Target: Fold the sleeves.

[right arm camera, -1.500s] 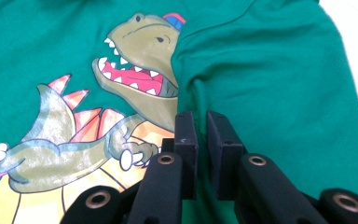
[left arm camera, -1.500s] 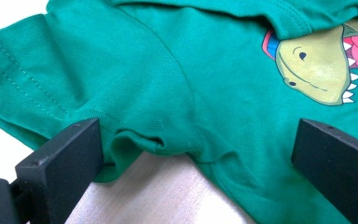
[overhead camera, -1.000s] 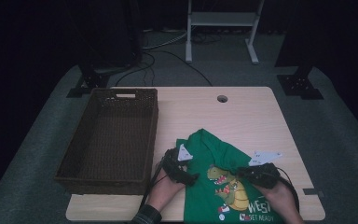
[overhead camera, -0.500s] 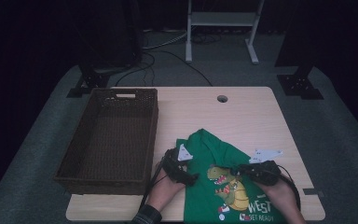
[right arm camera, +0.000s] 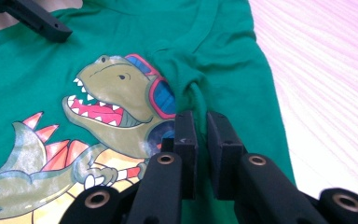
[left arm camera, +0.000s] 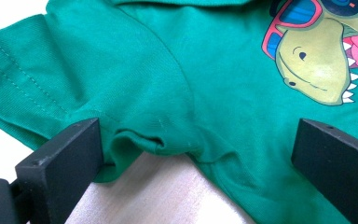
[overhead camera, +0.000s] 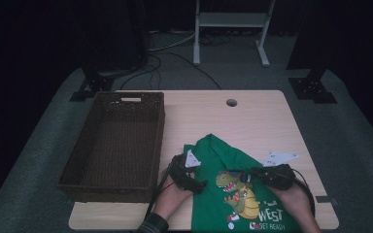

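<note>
High view: you work at a pale wood-grain table (overhead camera: 252, 121) with rounded corners and a round cable hole (overhead camera: 231, 103) near its far edge. Grey carpet (overhead camera: 39, 160) lies around it. Beyond the table the room is dark, with a white metal frame (overhead camera: 230, 29) on the floor, black stand feet (overhead camera: 313, 87) to either side and cables (overhead camera: 175, 56) across the carpet.

A dark brown wicker basket (overhead camera: 85, 167) sits on the table's left half, with a handle slot in its far wall.

The green T-shirt (overhead camera: 223, 162) lies flat on the near right part of the table, just right of the basket and apart from it, its lower part running off the near edge. The print shows a dinosaur (right arm camera: 116, 98) in red-framed sunglasses. Legible lettering below it: "WEST", then smaller text ending "SET READY", partly cut off.

Your left gripper (overhead camera: 194, 183) rests at the shirt's left edge. In the left gripper view its jaws stand wide apart, with a bunched fold of green cloth at the sleeve seam between them, not pinched.

Your right gripper (right arm camera: 201, 126) sits on the shirt beside the dinosaur's head. Its jaws are nearly together and pinch a raised ridge of the fabric.
</note>
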Demonstrator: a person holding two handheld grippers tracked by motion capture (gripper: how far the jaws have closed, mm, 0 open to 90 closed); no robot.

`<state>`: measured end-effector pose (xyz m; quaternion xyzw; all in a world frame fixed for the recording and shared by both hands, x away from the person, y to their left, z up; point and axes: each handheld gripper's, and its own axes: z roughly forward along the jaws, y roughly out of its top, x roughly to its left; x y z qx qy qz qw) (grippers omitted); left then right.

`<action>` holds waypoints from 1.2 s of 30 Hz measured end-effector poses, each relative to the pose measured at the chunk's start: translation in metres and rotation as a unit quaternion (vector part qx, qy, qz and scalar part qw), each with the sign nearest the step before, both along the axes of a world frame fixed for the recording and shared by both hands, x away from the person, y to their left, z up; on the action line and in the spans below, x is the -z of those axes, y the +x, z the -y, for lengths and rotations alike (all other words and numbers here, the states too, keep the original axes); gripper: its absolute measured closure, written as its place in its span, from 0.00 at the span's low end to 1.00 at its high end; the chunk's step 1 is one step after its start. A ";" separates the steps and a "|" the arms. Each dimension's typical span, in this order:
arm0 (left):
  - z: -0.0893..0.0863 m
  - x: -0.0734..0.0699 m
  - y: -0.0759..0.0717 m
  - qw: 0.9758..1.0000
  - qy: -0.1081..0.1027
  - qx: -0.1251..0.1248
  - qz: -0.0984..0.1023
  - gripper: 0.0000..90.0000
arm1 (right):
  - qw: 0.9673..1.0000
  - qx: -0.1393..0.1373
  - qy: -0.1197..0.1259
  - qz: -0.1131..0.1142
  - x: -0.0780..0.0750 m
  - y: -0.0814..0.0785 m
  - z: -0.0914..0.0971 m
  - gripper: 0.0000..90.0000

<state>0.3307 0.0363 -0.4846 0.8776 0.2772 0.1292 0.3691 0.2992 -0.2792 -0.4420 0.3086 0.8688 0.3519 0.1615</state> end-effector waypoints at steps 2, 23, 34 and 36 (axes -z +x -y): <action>0.000 0.000 0.000 1.000 0.000 0.000 0.000 0.01 | 1.000 0.000 0.000 0.002 -0.001 0.001 0.001 0.93; 0.000 0.000 0.000 1.000 0.000 0.000 0.000 0.01 | 1.000 0.015 0.002 0.008 -0.008 0.011 0.008 0.93; 0.000 0.000 0.000 1.000 0.000 0.000 0.000 0.01 | 1.000 0.021 0.006 -0.005 -0.010 0.019 0.012 0.93; 0.000 0.000 0.000 1.000 0.000 0.000 0.000 0.01 | 1.000 0.021 0.005 -0.008 -0.010 0.020 0.012 0.93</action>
